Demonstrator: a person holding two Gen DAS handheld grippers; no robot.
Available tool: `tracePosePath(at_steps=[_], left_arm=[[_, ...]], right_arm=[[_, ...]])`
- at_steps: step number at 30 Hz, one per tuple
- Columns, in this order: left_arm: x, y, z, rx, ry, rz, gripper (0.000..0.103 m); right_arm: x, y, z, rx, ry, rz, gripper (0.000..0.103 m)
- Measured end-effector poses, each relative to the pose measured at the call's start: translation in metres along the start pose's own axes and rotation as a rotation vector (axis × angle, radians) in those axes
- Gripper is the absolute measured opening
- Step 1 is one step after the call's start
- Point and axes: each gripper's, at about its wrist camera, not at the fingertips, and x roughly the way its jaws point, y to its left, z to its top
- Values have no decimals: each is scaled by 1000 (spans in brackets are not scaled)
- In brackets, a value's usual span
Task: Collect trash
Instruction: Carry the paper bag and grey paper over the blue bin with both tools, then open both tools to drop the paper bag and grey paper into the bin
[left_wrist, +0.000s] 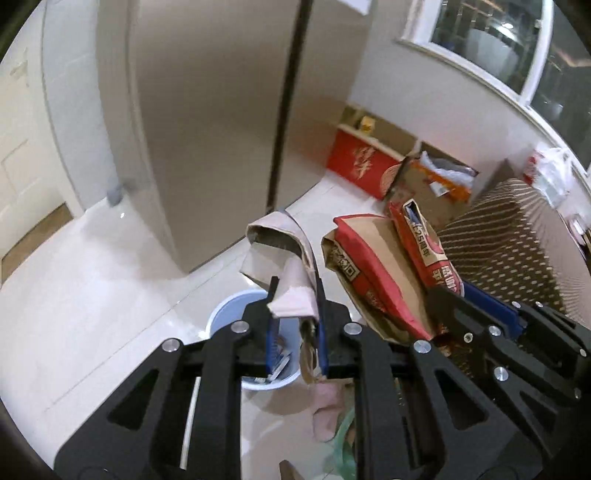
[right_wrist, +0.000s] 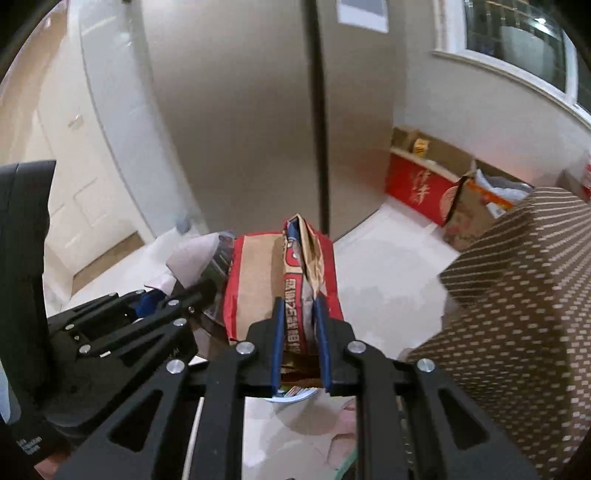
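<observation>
Brown paper printed with red, crumpled: a food bag (right_wrist: 291, 284) pinched between the narrow blue-padded fingers (right_wrist: 277, 332) of the right gripper (right_wrist: 300, 301), its top standing up past the fingertips. Beside it, left gripper (left_wrist: 295, 291) clamps a second piece, a pale folded paper carton (left_wrist: 284, 266), likewise rising beyond its fingertips, with a torn scrap hanging down between the fingers. Both grippers tilted downward, side by side, bag and carton nearly touching. Under and just ahead of the left fingers: a light blue bin (left_wrist: 225, 314) on the pale tiled floor, some wrappers already lying inside. In the right view only a sliver of the bin's rim shows beneath the fingers. Further out: grey fridge (left_wrist: 221, 129) beyond the bin, red box (left_wrist: 362, 166) against the wall, brown patterned seat (right_wrist: 517, 295) to the right of the fingers. Judgement: pickup done for both pieces, carry nearly complete; release over the bin remains. Whether other trash remains elsewhere cannot be told.
</observation>
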Motion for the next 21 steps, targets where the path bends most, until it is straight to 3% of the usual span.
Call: tracePosePath(at_steps=[5, 7, 8, 21], left_arm=[[9, 30, -2, -26, 1, 69, 16], [13, 41, -1, -31, -7, 118, 17], [15, 42, 0, -29, -8, 136, 17], [42, 40, -4, -18, 44, 124, 17]], right_arm=[[25, 21, 3, -7, 6, 54, 23], [39, 23, 6, -6, 2, 70, 46], [45, 23, 5, -7, 11, 43, 49], [56, 20, -8, -21, 52, 6, 51]])
